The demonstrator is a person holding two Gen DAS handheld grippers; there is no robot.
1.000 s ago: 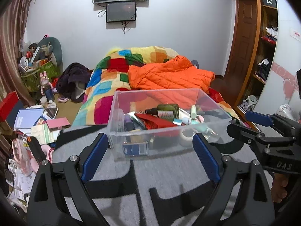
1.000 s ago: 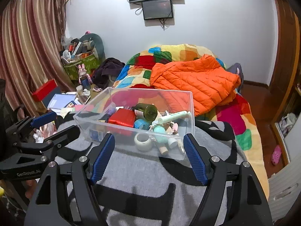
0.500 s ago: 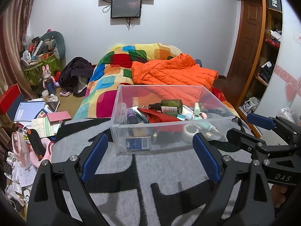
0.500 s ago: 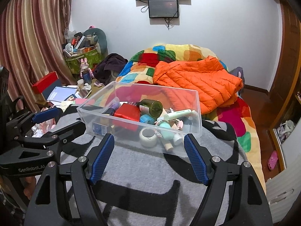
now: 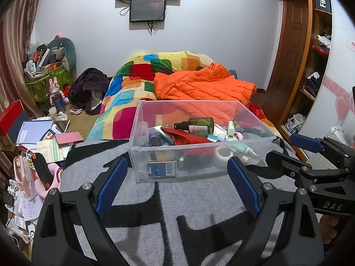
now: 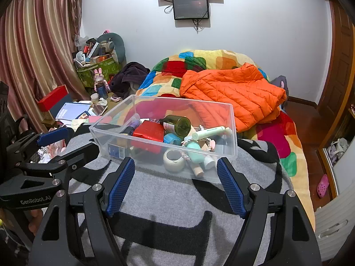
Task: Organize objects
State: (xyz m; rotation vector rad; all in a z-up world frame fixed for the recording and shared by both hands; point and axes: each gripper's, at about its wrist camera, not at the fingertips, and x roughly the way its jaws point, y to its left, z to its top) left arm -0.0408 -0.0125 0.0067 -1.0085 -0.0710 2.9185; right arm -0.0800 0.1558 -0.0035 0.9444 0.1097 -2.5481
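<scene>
Both grippers are hovering low over the grey blanket with black pattern (image 5: 199,199), aimed at the clear rectangular plastic bin (image 5: 137,133) sitting on it, at the foot of the bed.

Left gripper (image 5: 177,186): jaws spread wide, nothing between them, bin's near wall just ahead. Right gripper (image 6: 176,186): same, gaping and empty, lined up on the bin's near right corner. Neither is touching the bin.

Task items are lying jumbled inside the bin: dark green glass dropper bottle (image 6: 178,124) on its side on top, red flat pouch (image 6: 147,134) under it, pale green tube (image 6: 209,132) leaning across, white tape roll (image 6: 174,157) against the front wall, blue barcode box (image 5: 161,168) standing at the front, purple stick (image 5: 153,137) at the left.

Nothing small is sitting loose on the blanket around the bin. That fits either items already gathered in, or a mixed bin waiting to be sorted out; can't call which. Wide jaws suit either a reach into the bin or gripping its walls.
</scene>
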